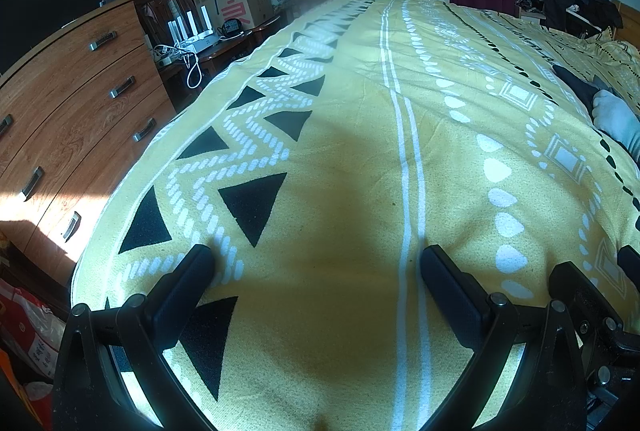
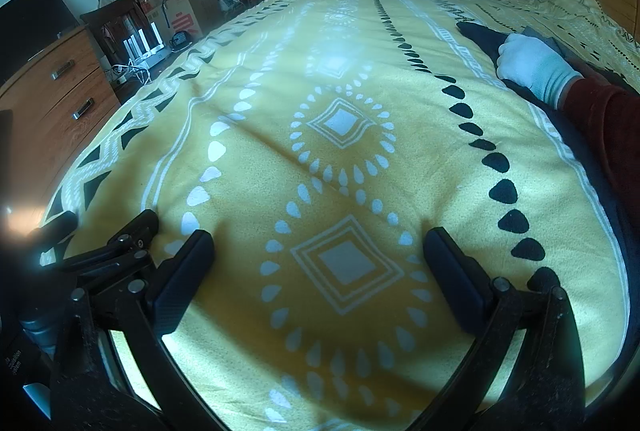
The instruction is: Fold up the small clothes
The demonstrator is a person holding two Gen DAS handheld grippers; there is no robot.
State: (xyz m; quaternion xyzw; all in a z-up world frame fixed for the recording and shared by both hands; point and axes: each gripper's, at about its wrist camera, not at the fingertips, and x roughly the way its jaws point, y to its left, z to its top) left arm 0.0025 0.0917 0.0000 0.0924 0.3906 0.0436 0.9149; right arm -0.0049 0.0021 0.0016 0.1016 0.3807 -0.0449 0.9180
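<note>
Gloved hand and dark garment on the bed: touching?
Touching. The right wrist view shows the gloved hand resting directly on the dark garment, its fingers closed over the cloth's edge.

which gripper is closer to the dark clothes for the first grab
Probably the right gripper. The dark garment under the white-gloved hand lies on its right side, and it appears only at the far right edge for the left gripper. Both grippers are open and empty over the yellow bedspread.
</note>
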